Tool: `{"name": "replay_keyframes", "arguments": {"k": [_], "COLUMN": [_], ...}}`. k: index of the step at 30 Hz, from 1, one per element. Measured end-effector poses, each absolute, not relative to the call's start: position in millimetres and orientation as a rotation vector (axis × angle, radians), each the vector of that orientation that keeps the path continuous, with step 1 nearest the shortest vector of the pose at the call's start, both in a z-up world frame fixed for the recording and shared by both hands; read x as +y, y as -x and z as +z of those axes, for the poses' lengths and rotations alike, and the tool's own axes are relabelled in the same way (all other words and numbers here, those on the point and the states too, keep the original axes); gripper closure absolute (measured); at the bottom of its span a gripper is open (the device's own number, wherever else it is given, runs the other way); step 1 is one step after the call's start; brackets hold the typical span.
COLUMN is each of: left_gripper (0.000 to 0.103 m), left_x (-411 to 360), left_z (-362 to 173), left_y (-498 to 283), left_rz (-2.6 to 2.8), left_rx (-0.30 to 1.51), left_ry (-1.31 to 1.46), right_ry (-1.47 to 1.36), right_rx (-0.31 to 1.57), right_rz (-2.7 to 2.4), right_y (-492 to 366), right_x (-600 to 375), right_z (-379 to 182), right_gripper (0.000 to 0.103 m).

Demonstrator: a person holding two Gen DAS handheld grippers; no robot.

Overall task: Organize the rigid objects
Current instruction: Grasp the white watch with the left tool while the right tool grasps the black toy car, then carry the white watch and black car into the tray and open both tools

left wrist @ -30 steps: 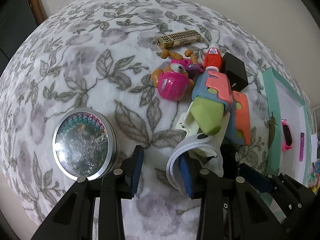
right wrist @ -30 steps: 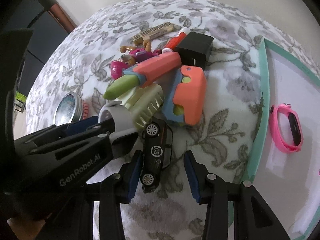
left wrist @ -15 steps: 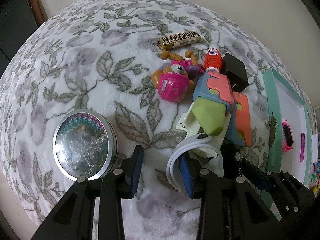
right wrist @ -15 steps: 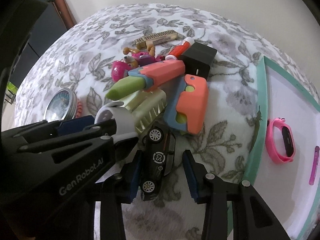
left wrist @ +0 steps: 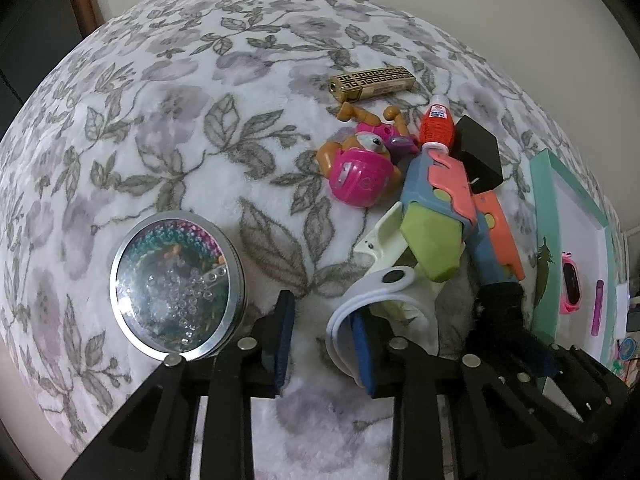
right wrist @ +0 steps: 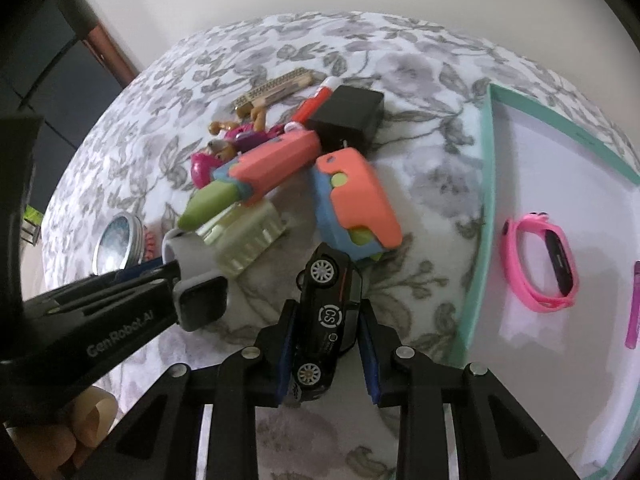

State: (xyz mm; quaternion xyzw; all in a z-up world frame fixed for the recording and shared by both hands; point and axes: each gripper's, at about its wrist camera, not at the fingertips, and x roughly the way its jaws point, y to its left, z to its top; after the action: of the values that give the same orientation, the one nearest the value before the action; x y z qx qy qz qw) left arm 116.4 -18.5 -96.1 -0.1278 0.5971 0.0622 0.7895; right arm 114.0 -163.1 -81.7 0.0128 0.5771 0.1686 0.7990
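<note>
right claw (right wrist: 326, 344): clamped on black car (right wrist: 326, 316), lifted off bed (right wrist: 420, 184) near tray (right wrist: 486, 184) | left claw (left wrist: 324, 334): wide, one finger inside white band (left wrist: 380, 296) | risk: car, tilted, may slip; band may snag

Toy car (right wrist: 330, 316) between right jaws: black, white "CS" mark, silver wheels. Jaw pads (right wrist: 285, 344): blue. Blanket (left wrist: 160, 120): white, grey leaf-and-flower print. Tray (right wrist: 476, 240) right of jaws: mint-green rim, white floor. Band (right wrist: 540, 258) in tray: pink, black face. Ahead of jaws: block (right wrist: 352, 204) orange, blue, lime; box (right wrist: 348, 118) black. Tin (left wrist: 178, 292) left of left jaws: silver rim.
</note>
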Motion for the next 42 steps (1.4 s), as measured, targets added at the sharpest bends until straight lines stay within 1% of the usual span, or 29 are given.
{"name": "replay_keyframes", "arguments": {"k": [1,3,6,16,26,34,42], "left_gripper": [0.080,0.091,0.093,0.094,0.094,0.094,0.094], "left_x": [-16,-13,-9,3,-6,-47,-102], "left_z": [-96,-95,-91,-64,6,38,35], "left_y": [-116,-114,-112,-106,-93,-92,-87], "left_rz": [0.134,0.135,0.127,0.110,0.042,-0.063,-0.178], "left_rx": [1.289,1.292,1.297,1.257,1.059,0.948,0.954], "left_ry": [0.283,0.298,0.315,0.368,0.354,0.319,0.215], "right_ry": [-0.036,-0.049,-0.063,-0.113,-0.191,-0.172,-0.067], "right_rx": [1.238,1.233,1.228,1.189,1.073,0.956,0.919], "right_rz": [0.364,0.365,0.359,0.367,0.338,0.233,0.026], "right_y": [-114,-115,-116,-118,-117,-106,-97], "right_x": [-166,-169,-174,-187,-219,-262,-315], "right_z": [-80,-76,-70,-46,6,51,73], "right_gripper": [0.072,0.073,0.073,0.073,0.073,0.073,0.073]}}
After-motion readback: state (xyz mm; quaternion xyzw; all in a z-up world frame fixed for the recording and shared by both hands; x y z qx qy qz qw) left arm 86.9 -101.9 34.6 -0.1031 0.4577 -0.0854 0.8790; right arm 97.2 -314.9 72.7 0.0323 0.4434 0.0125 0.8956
